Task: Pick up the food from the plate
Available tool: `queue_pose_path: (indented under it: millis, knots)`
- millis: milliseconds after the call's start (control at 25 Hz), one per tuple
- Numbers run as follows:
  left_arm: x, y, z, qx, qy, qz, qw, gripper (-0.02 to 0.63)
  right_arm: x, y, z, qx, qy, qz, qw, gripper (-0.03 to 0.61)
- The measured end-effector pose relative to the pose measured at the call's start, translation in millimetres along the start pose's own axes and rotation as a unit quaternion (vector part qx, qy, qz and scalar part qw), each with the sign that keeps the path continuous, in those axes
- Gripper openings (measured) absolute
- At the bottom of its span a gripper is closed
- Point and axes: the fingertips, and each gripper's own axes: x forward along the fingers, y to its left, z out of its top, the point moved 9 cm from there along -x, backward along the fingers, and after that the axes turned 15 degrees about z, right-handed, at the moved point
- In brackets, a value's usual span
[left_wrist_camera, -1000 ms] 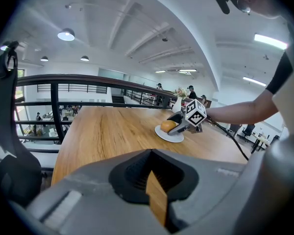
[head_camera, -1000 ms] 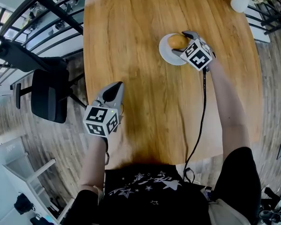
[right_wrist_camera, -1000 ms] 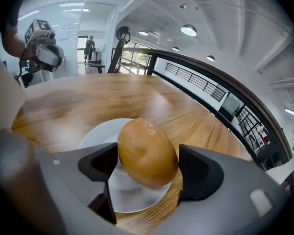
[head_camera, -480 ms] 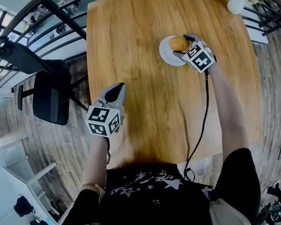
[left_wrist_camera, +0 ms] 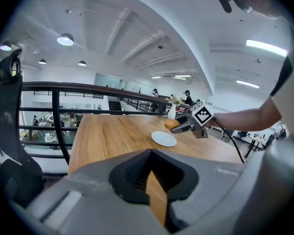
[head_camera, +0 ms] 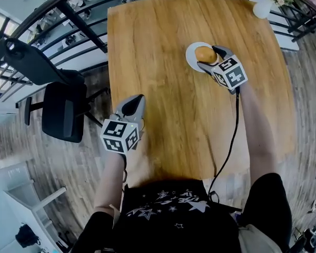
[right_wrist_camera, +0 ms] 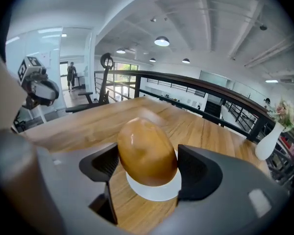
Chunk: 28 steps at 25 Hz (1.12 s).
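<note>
On the wooden table (head_camera: 163, 88), toward 1 o'clock from its middle in the head view, the right gripper (head_camera: 211, 57) has its jaws closed around the 1 smooth, golden-brown, egg-shaped bun (head_camera: 203, 52). They stand fairly wide because the bun fills the gap, and their pads press its flanks at 9 and 3 o'clock in the right gripper view. There the bun's long axis runs roughly from 12 to 6 o'clock, leaning a little toward 11, so it lies crosswise to the line along which the jaws close.

The 1 round white plate (head_camera: 190, 57) lies directly beneath the bun, showing at 6 o'clock under it. From the left gripper view the bun appears clear of the plate rather than resting on it. By my judgement the pick is made, and what remains turns on keeping the bun's narrow waist centred between the pads as it goes up from the plate.

The left gripper (head_camera: 132, 105) hangs well apart at 7 o'clock by the table's edge, jaws drawn together and empty, so the right hand is the nearer of the 2.

Also present are 1 white vase (head_camera: 262, 8) at the 1 o'clock corner and 1 black chair (head_camera: 63, 109) at 9 o'clock.
</note>
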Motion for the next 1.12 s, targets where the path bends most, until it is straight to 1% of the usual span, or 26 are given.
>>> queue_pose_path:
  millis: [80, 160, 320, 440, 640, 800, 960, 1120]
  knots:
    - [-9, 1, 0, -0.001, -0.003, -0.004, 1.0, 0.002, -10, 17, 5, 0.018, -0.027, 0.003, 0.999, 0.379]
    - [-16, 3, -1, -0.001, -0.005, -0.008, 1.0, 0.002, -17, 34, 11, 0.024, -0.043, 0.004, 0.999, 0.379]
    - [-32, 8, -1, -0.002, -0.011, -0.014, 0.9998, 0.002, -28, 63, 20, 0.021, -0.056, -0.004, 0.998, 0.379]
    - [-46, 7, -1, -0.003, -0.017, -0.02, 0.9996, 0.002, -39, 83, 23, 0.031, -0.072, -0.014, 0.997, 0.379]
    - [-72, 12, -7, -0.007, -0.028, -0.033, 0.9991, 0.002, -55, 123, 26, 0.07, -0.123, -0.018, 0.99, 0.379]
    - [-88, 18, -7, -0.012, -0.023, -0.045, 0.9987, 0.002, -62, 152, 25, 0.102, -0.139, -0.017, 0.985, 0.377]
    - [-97, 20, -10, -0.015, -0.022, -0.058, 0.998, 0.002, -69, 177, 19, 0.147, -0.178, -0.017, 0.973, 0.377]
    - [-107, 25, -19, -0.016, -0.024, -0.073, 0.9969, 0.002, -74, 212, 13, 0.191, -0.231, -0.02, 0.954, 0.379]
